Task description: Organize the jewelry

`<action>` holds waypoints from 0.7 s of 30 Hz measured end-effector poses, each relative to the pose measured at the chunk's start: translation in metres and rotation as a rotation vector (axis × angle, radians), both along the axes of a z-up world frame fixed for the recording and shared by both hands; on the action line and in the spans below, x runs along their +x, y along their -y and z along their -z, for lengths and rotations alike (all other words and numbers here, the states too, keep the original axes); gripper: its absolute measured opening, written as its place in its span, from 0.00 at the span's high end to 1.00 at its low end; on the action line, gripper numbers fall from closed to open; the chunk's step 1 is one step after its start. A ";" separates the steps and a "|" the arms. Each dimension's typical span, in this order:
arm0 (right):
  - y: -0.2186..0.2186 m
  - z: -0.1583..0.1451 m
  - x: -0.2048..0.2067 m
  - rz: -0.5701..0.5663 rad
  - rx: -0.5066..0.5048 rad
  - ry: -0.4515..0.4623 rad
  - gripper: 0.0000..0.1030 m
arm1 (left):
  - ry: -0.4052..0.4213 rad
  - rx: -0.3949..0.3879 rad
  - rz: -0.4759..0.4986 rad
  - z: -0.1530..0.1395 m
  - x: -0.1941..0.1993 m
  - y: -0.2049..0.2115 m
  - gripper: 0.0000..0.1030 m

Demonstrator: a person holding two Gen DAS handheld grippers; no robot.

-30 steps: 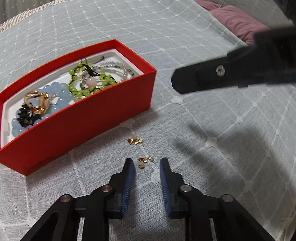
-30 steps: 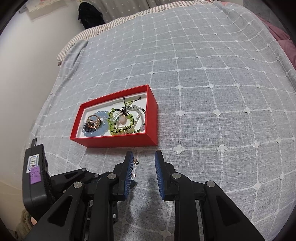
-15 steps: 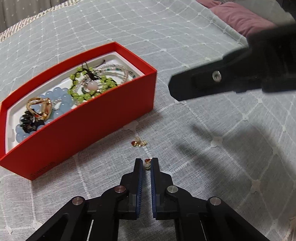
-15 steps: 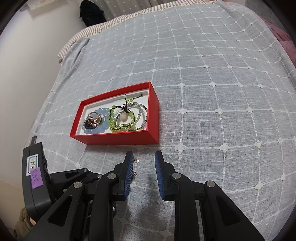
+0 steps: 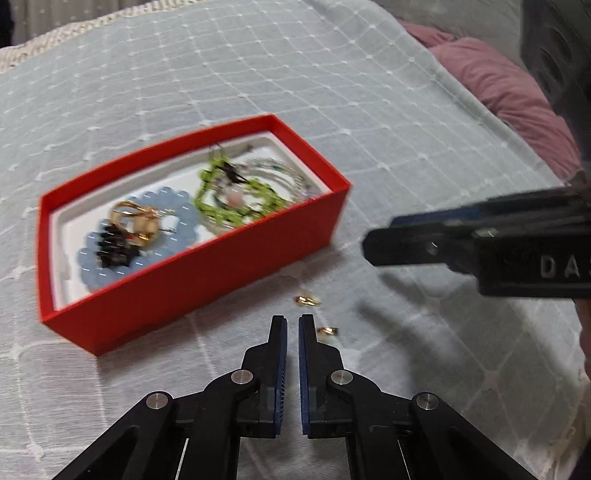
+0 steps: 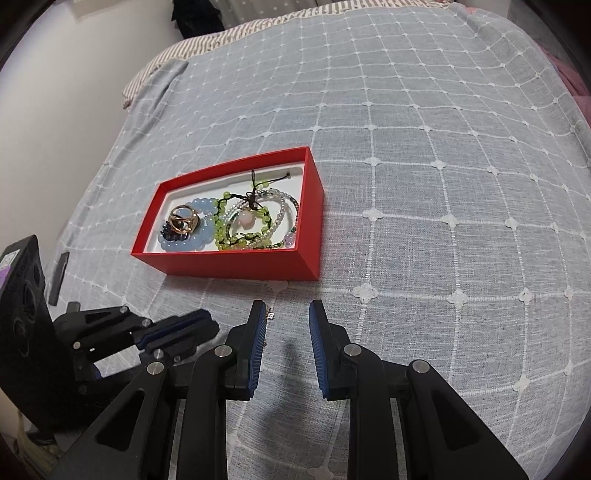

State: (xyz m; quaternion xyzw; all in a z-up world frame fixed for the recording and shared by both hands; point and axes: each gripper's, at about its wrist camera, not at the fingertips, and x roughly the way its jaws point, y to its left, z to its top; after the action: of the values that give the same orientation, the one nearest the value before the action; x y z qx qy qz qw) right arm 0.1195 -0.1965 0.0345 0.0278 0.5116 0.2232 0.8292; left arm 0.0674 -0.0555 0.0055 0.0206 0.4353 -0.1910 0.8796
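A red box (image 5: pixel 207 273) (image 6: pixel 236 264) lies on the grey checked bedspread. It holds a blue bead bracelet (image 5: pixel 177 218), gold rings (image 6: pixel 183 219) and a green bead bracelet (image 6: pixel 240 221). Two small gold earrings lie in front of the box: one (image 5: pixel 306 300) nearer it, the other (image 5: pixel 328 330) just right of my left gripper's tip. My left gripper (image 5: pixel 291 321) (image 6: pixel 208 323) is shut with nothing visible between its pads. My right gripper (image 6: pixel 286 310) (image 5: pixel 373 243) hovers open and empty over the bedspread, with an earring (image 6: pixel 270 315) beside its left finger.
A pink cloth (image 5: pixel 509 96) lies at the bed's far right. A striped pillow edge (image 6: pixel 221 33) and a white wall (image 6: pixel 55 110) border the bed's far left. The bedspread (image 6: pixel 443 184) stretches wide to the right of the box.
My left gripper's jaws closed around the nearer earring, then the gripper lifted and shifted left. The earring now lies on the bedspread beside the right finger. The right gripper stayed put.
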 end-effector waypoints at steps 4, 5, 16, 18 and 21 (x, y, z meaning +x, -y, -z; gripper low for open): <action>0.000 -0.001 0.000 0.003 -0.002 0.006 0.75 | -0.029 0.016 0.025 0.008 0.001 0.008 0.98; 0.000 -0.001 0.000 0.002 -0.003 0.005 0.75 | -0.033 0.027 0.025 0.009 0.001 0.009 0.96; -0.001 0.000 -0.001 0.003 -0.010 0.005 0.75 | -0.039 0.041 0.031 0.020 0.003 0.020 0.83; -0.001 0.000 -0.001 -0.001 -0.012 0.006 0.75 | -0.035 0.044 0.027 0.022 0.004 0.022 0.83; -0.002 0.002 0.000 -0.005 -0.018 0.006 0.75 | -0.025 0.050 0.028 0.021 0.002 0.023 0.85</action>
State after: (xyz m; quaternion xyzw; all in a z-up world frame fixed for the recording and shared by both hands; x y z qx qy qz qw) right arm 0.1192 -0.1945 0.0330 0.0182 0.5112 0.2204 0.8305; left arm 0.0694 -0.0784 -0.0160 0.0464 0.4504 -0.1925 0.8706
